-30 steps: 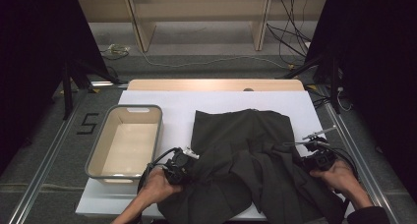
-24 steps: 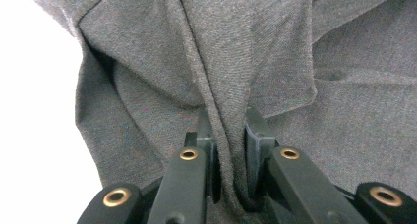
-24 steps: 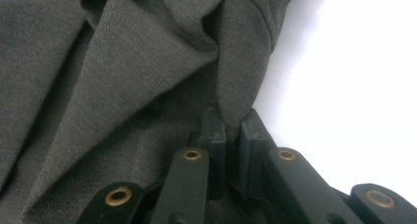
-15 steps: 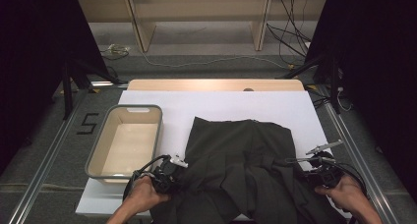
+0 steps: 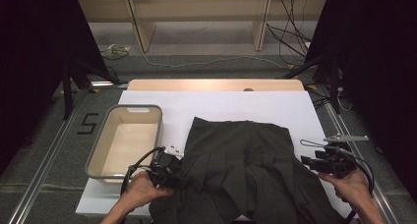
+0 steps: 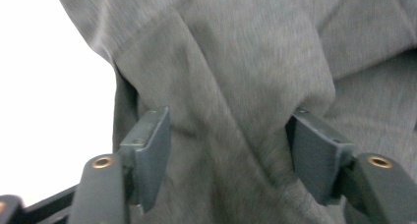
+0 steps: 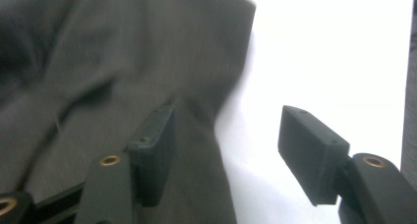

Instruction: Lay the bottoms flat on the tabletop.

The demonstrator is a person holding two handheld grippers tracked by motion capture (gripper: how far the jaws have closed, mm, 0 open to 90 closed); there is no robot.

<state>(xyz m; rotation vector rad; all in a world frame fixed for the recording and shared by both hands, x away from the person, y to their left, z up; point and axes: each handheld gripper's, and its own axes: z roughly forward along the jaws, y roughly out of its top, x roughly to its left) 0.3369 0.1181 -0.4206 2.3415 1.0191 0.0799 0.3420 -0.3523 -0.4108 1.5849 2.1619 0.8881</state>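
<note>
**Soft dark garment spread on the desk, both claws just let go**

The dark pleated garment (image 5: 248, 172) lies spread over the near half of the white desk (image 5: 221, 106), its near edge running off toward the person. It looks like light, limp woven cloth: it will sag, fold and drag rather than hold any shape, and nothing about it seems fragile or slippery. A pinch on a hem, corner or thick fold should hold best; a single layer taken mid-panel would probably just bunch up.

The left claw (image 6: 228, 150) has just been opening, and its jaws now stand well apart. A ridge of cloth still rises between them, and whether the fabric brushes the right-hand pad is hard to tell, but nothing is clamped. In the high view the left claw (image 5: 169, 171) sits at the garment's left edge, with cloth directly ahead of it.

The right claw (image 7: 226, 153) has likewise just been opening and holds nothing. The garment's side edge runs under its left jaw, and bare desk lies between the jaws and below the right one. From above, the right claw (image 5: 328, 161) is just off the cloth's right edge.

A grey bin (image 5: 125, 140), empty, stands just beyond the left claw on its outer side, close enough to catch a swung fold or the trailing cable. Ahead of both claws, past the cloth, the desk is bare, so nothing blocks a pull or fold that way.
</note>
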